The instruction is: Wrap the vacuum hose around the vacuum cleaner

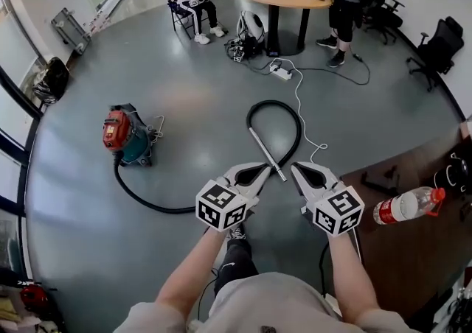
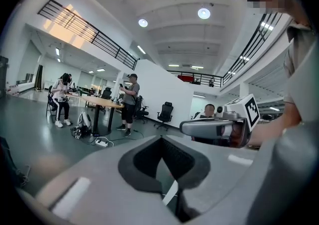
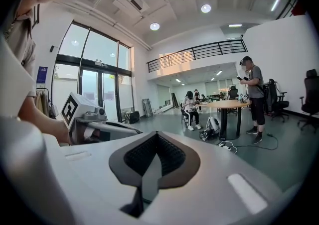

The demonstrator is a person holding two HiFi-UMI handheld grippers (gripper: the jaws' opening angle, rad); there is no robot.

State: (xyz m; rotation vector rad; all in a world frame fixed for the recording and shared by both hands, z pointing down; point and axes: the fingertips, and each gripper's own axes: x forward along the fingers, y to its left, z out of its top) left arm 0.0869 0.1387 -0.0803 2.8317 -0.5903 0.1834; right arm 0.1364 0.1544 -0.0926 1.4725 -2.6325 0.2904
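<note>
Two grippers are being held side by side above the grey floor (image 1: 88, 250): left gripper (image 1: 258, 173) and right gripper (image 1: 304, 172). In each gripper view the jaws are being pressed together, with only a thin slit between the pads and nothing clamped.

One vacuum cleaner (image 1: 127, 136), red and teal, is being observed on the floor, well to the left of the grippers. One black hose (image 1: 273, 102) is being traced from it in an arc towards the left gripper, then into one loop beyond both grippers. It is lying on the floor, not wound on the cleaner. One silver wand (image 1: 265, 149) is being noted across the loop.

One water bottle (image 1: 408, 205) is being recorded on the brown table (image 1: 398, 265) at right.
</note>
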